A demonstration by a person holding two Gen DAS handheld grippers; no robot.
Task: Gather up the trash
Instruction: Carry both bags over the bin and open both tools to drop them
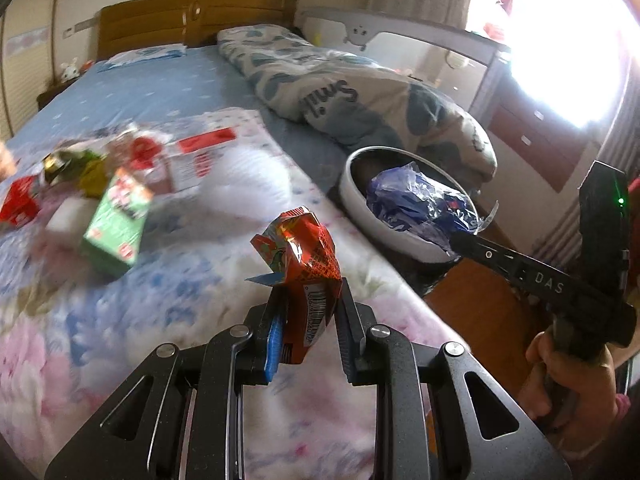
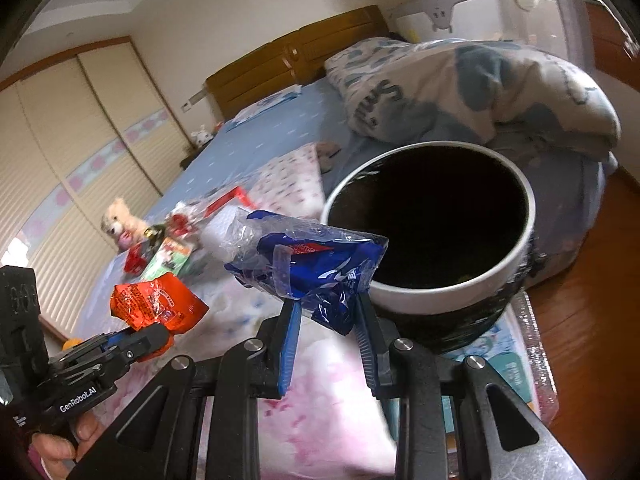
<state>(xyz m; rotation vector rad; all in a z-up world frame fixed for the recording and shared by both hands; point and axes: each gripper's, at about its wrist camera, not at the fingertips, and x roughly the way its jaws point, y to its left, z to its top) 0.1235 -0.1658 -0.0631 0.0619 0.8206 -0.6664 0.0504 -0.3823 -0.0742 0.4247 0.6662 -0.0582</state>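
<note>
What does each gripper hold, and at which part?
The left gripper holds an orange wrapper by its lower end. The right gripper holds a blue wrapper by its lower edge.

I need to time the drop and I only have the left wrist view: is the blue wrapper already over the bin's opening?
Observer: Partly. From the right wrist, one end of the blue plastic wrapper overlaps the near rim of the white-rimmed bin; the rest hangs in front of it.
Operator: Is the right gripper really clamped on it?
Observer: Yes, the right gripper has both fingers pressed on the wrapper's lower part.
Operator: Anything in the bin already?
Observer: The inside looks dark; I cannot tell.
Operator: How does my orange packet look from there?
Observer: The orange snack packet sticks out of the left gripper, over the bedspread left of the bin.
</note>
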